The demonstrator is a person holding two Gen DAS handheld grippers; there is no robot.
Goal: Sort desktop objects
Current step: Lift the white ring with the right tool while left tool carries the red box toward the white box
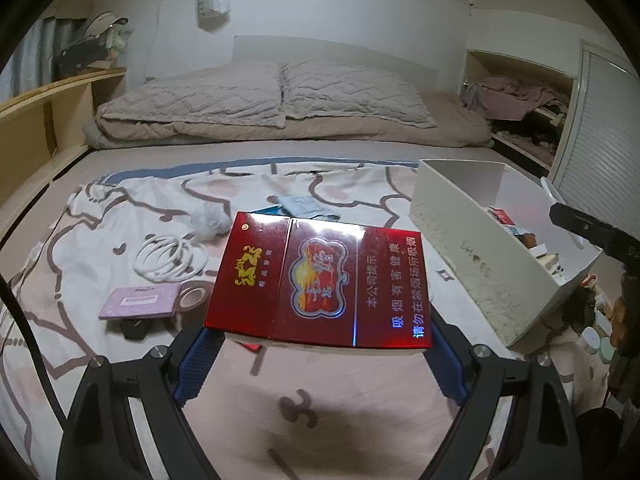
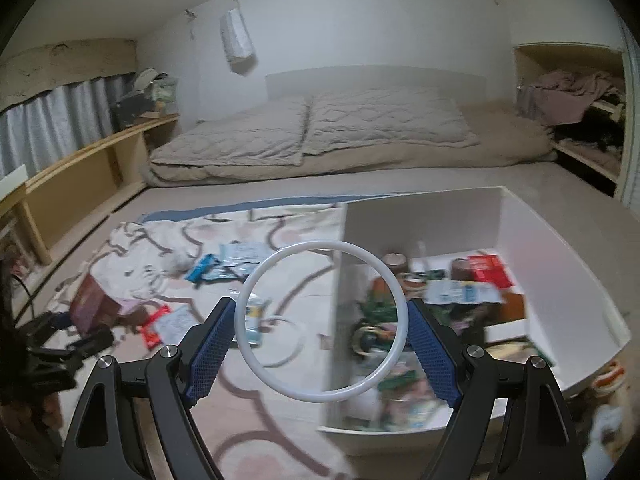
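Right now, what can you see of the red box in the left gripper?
The red box is a flat, glossy cigarette carton, dark red, with a gold emblem, a cloud-shaped picture panel and Chinese warning text. It looks like cardboard under shiny film. It lies face up, held off the patterned blanket, clamped at its near end between the left gripper's blue pads. Nothing else touches it.
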